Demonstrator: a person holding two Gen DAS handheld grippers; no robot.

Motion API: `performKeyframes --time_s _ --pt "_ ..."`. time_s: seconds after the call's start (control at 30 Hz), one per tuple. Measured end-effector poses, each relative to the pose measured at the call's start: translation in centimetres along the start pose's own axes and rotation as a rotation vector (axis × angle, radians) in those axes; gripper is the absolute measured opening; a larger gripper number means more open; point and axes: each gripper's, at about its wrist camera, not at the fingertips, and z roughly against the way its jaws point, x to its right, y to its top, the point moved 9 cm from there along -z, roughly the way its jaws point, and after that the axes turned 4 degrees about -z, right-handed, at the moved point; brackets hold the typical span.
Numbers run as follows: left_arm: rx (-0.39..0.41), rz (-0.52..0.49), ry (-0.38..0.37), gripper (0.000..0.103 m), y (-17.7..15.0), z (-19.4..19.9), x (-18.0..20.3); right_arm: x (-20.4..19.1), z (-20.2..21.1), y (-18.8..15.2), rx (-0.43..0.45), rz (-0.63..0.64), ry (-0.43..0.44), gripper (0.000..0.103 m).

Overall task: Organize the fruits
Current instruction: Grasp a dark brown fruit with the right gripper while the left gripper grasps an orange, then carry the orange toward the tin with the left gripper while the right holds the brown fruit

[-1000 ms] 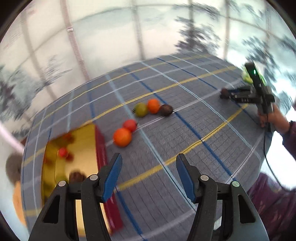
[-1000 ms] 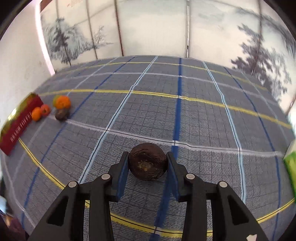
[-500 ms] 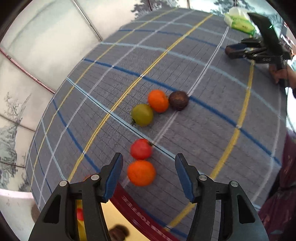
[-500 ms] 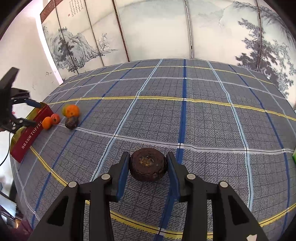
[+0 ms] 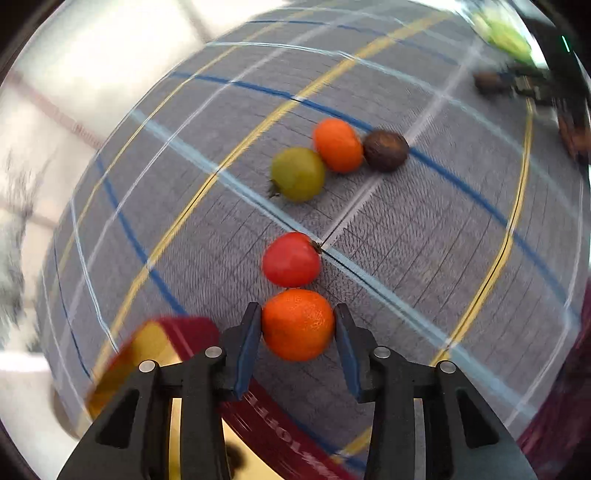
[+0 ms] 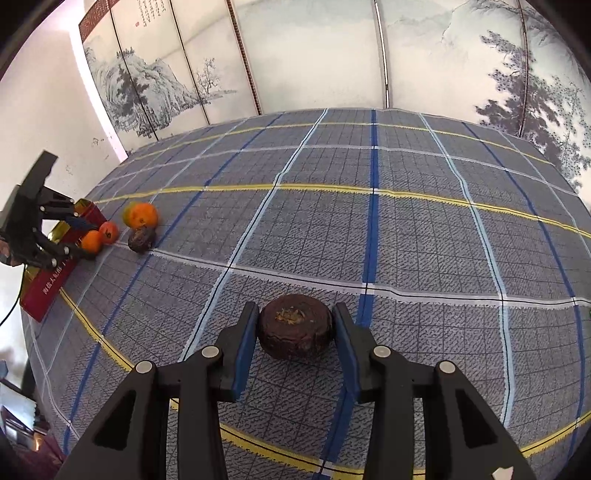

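The left gripper (image 5: 298, 334) has dropped from hovering wide open over the fruit to closing on the orange (image 5: 297, 324), both pads touching it, so a pickup is beginning. That orange sits just beside the tin (image 5: 155, 347), a red fruit (image 5: 291, 259) behind it. Well apart from the tin, the right gripper (image 6: 295, 332) still clamps the brown fruit (image 6: 294, 326).

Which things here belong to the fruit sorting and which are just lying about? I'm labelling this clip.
Job:
- left gripper around near orange
- red fruit
- green fruit
- far orange
- loose brown fruit
- right gripper on brown fruit
- red tin

Lying about:
- green packet
- plaid cloth
- painted screen
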Motion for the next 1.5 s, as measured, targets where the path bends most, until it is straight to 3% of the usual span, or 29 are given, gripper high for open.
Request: performKeyframes --time_s 0.13,0.27,0.43,0.77,1.5 --pt "0.098 0.117 0.089 0.041 -0.5 3.0 0.5 0.0 -0.1 0.0 -0.003 0.004 -0.004 0.039" --pt "0.190 0.306 0.119 0.041 -1.6 6.0 2.0 0.0 -0.2 -0.1 -0.004 0.010 -0.012 0.039" --pt "0.286 0.479 0.056 0.041 -2.9 8.6 6.2 -0.1 -0.2 -0.1 -0.003 0.012 -0.017 0.039" --pt "0.382 0.619 0.000 0.041 -5.0 11.8 11.1 -0.2 -0.2 -0.1 -0.005 0.019 -0.027 0.039" --pt "0.433 0.735 0.073 0.041 -9.7 15.4 10.3 -0.3 -0.2 -0.1 -0.007 0.038 -0.052 0.039"
